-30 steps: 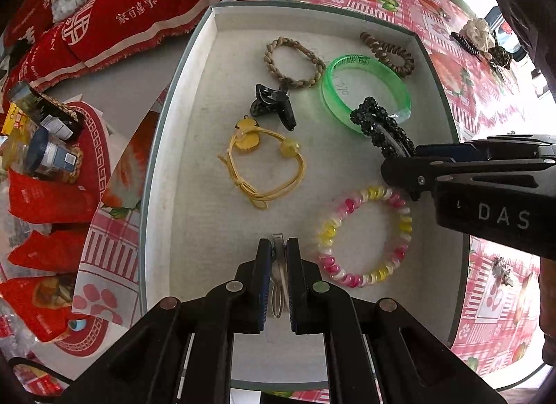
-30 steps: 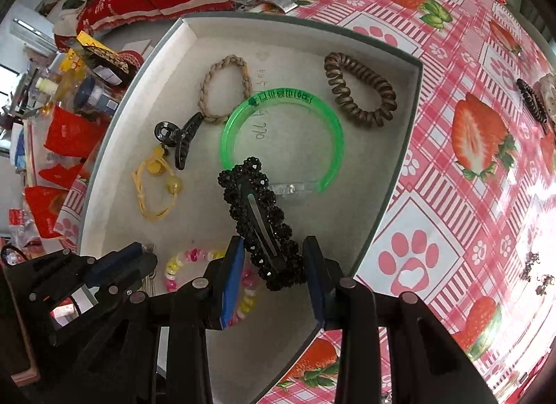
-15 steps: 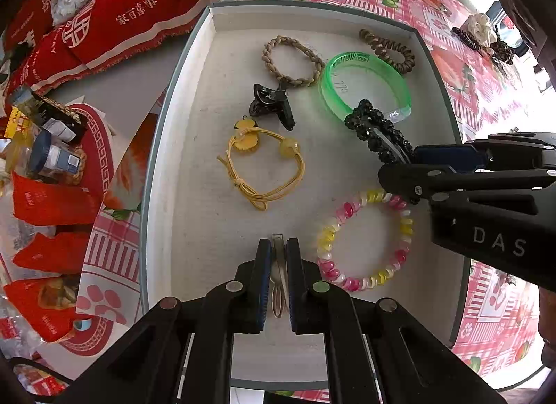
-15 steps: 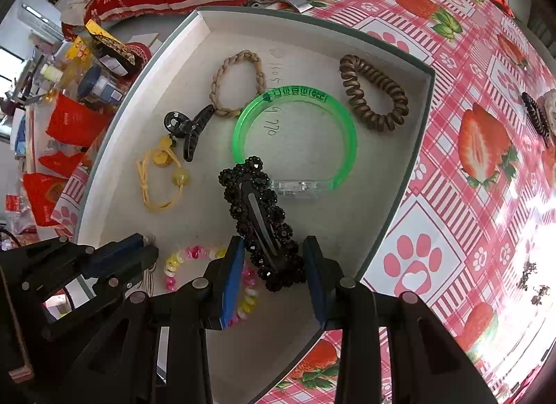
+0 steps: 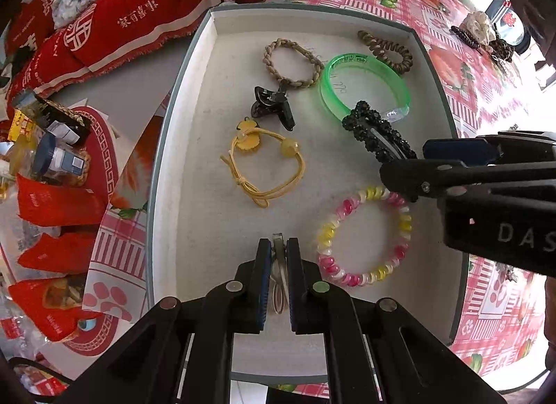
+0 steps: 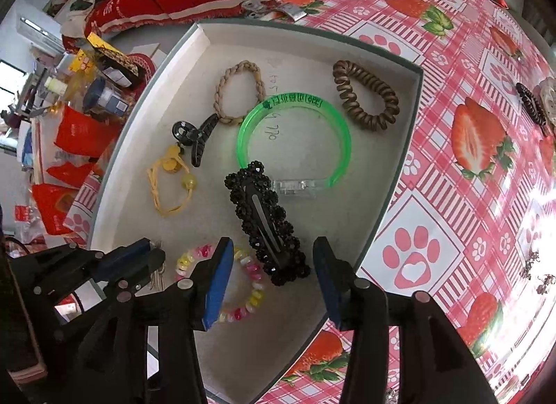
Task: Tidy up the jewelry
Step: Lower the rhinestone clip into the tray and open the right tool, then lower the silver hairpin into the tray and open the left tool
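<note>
A white tray holds the jewelry. My right gripper is open; the black beaded hair clip lies in the tray between its fingers, beside the green bangle. My left gripper is shut on a small metal hair clip over the tray's near part, next to the pink and yellow bead bracelet. Also in the tray are a yellow hair tie, a black claw clip, a braided tan tie and a brown coil tie.
The tray sits on a strawberry-print tablecloth. More hair pieces lie at the table's far right. Red cloth, red packets and small bottles are left of the tray.
My right gripper has opened and let go of the black beaded clip, which now lies in the tray. My left gripper stays shut on the metal clip.
</note>
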The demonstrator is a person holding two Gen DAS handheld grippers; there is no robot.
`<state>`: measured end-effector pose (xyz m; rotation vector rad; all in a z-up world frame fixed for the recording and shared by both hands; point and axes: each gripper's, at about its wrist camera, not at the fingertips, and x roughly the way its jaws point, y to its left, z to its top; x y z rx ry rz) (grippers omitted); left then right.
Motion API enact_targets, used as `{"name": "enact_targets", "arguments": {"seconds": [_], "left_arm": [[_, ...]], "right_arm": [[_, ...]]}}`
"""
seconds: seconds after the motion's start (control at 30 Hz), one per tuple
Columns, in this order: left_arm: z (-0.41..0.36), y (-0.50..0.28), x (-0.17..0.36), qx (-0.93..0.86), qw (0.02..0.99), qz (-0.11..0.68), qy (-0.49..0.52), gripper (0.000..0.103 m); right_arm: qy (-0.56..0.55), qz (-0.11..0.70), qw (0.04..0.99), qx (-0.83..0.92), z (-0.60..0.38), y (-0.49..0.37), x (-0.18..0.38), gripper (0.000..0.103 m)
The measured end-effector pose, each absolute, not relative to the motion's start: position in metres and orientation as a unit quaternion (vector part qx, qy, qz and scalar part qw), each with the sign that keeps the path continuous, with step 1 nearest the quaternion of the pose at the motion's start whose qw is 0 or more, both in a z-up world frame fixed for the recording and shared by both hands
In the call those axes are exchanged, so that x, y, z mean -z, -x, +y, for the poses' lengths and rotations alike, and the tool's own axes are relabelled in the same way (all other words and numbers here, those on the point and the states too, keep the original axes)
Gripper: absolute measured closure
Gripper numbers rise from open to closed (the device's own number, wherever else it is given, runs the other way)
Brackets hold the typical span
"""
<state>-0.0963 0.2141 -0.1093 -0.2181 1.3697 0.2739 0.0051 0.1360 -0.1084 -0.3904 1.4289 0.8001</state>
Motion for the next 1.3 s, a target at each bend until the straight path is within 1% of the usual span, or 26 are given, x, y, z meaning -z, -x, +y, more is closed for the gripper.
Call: {"name": "enact_targets", "arguments": {"seconds": [0.33,0.57,1.3], "left_arm": [[0.213,0.097,0.108,-0.124,0.762,0.629,0.096,0.088],[0.213,0.096,0.108,-0.118,0.762,0.629,0.099,0.088],[0.210,0.093,0.112,-0.111,0.759,0.633,0.100,0.088]], "right_arm": [[0.141,0.625,0.683,-0.350,0.122,-0.010,0.090,0.052],[0.142,0.618,0.689,-0.350,0.116,-0.008,0.077,0.052],[0.153,0.617,0.693,-0.341,0.108,-0.003,0.068,0.052]]}}
